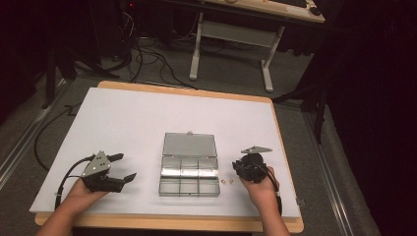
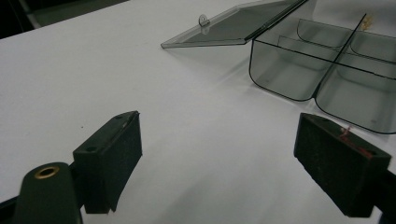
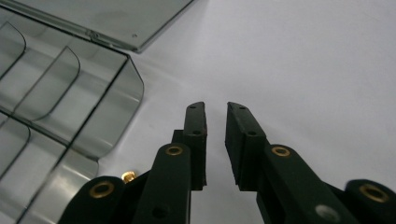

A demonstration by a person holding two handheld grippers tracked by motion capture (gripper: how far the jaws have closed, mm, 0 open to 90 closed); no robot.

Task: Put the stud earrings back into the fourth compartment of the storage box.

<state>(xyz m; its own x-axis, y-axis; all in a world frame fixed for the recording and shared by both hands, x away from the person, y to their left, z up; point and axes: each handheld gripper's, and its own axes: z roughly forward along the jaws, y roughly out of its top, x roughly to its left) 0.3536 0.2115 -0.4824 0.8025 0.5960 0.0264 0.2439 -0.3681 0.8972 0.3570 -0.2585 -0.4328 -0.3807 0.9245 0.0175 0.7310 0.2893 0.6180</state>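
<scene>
the right gripper [image 3: 215, 109] hovers right of the open box [image 1: 189, 189], jaws slightly apart and empty. small brass bits [image 1: 226, 182] lie between them; it should drop squarely over one. left gripper [image 1: 123, 167] waits, wide apart.

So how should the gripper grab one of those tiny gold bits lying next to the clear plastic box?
Probably from straight above. The small gold pieces lie flat on the white table, right of the clear plastic compartment box. The right gripper is nearest; pinch one piece across its sides with the jaw tips, jaws only slightly apart, since it looks tiny and low.
</scene>
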